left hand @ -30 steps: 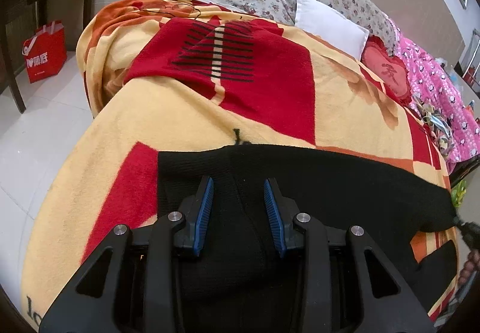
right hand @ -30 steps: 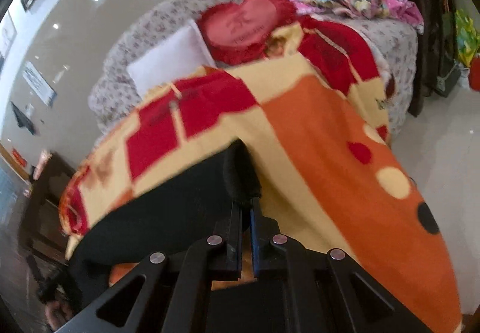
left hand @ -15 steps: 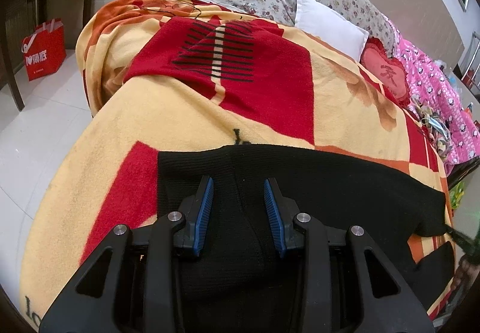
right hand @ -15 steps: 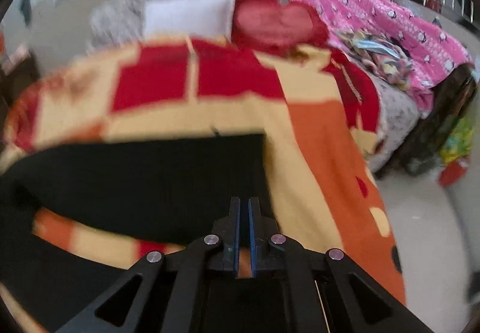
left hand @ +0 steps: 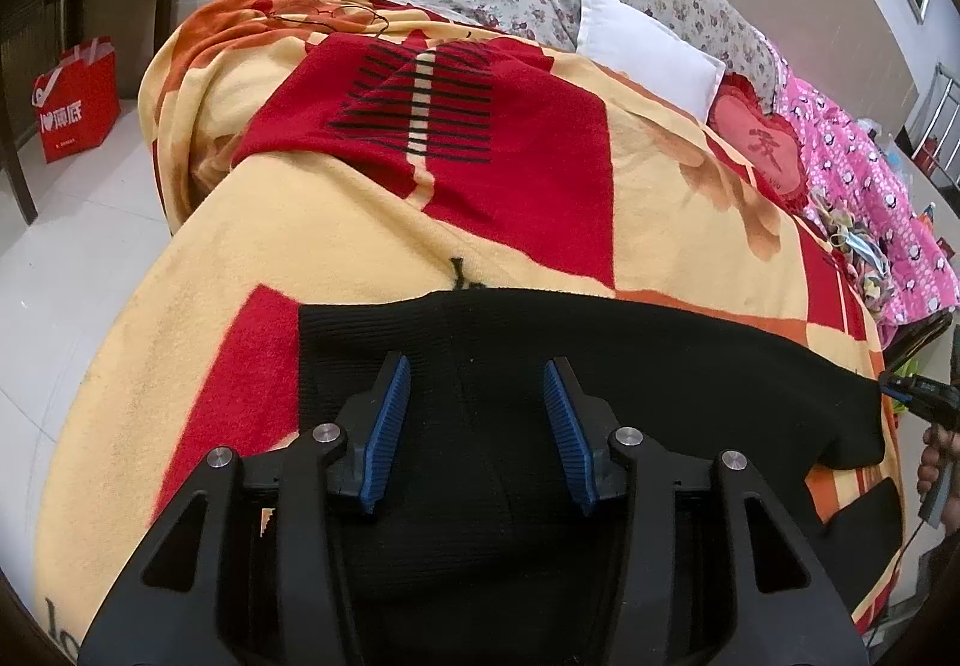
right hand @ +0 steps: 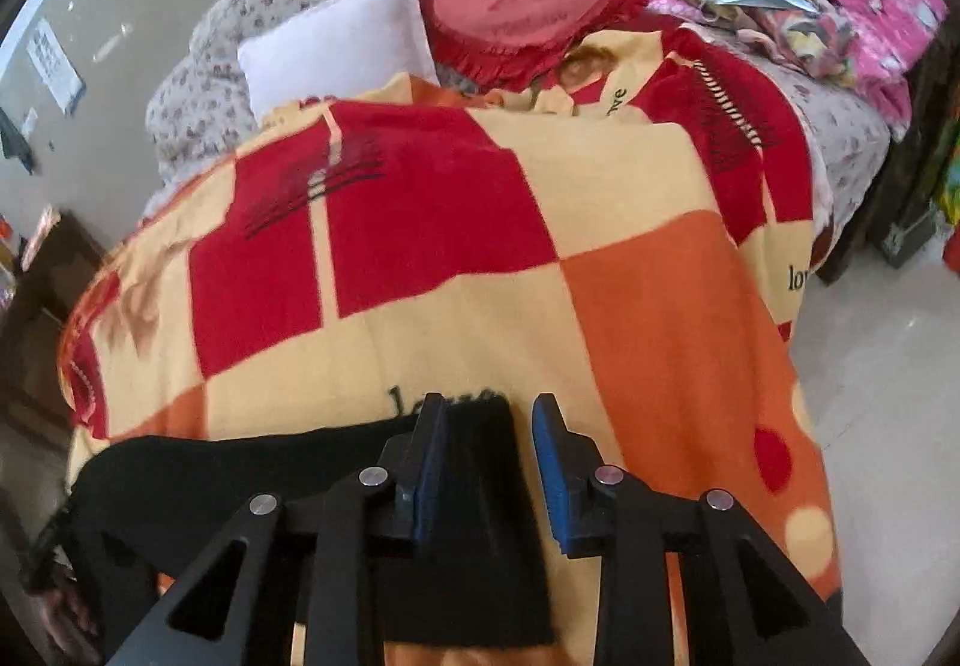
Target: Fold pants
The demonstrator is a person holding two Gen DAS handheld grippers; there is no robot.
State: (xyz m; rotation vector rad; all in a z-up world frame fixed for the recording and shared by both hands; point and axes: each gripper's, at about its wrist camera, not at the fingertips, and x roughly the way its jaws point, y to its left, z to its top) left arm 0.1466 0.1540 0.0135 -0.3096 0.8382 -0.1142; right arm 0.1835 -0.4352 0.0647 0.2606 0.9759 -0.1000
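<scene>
My left gripper [left hand: 477,420] hangs over the black pants [left hand: 600,366], its blue-padded fingers [left hand: 390,420] spread apart with nothing between them, the ribbed cloth lying flat below on the red-and-yellow blanket [left hand: 540,174]. My right gripper [right hand: 489,462] sits at the pants' [right hand: 240,474] far end, its fingers [right hand: 549,462] also parted, one on either side of the cloth's corner without pinching it. The pants stretch as a dark band across the near edge of the blanket [right hand: 600,246], well short of the white pillow [left hand: 648,48] and the red heart cushion [right hand: 522,0].
</scene>
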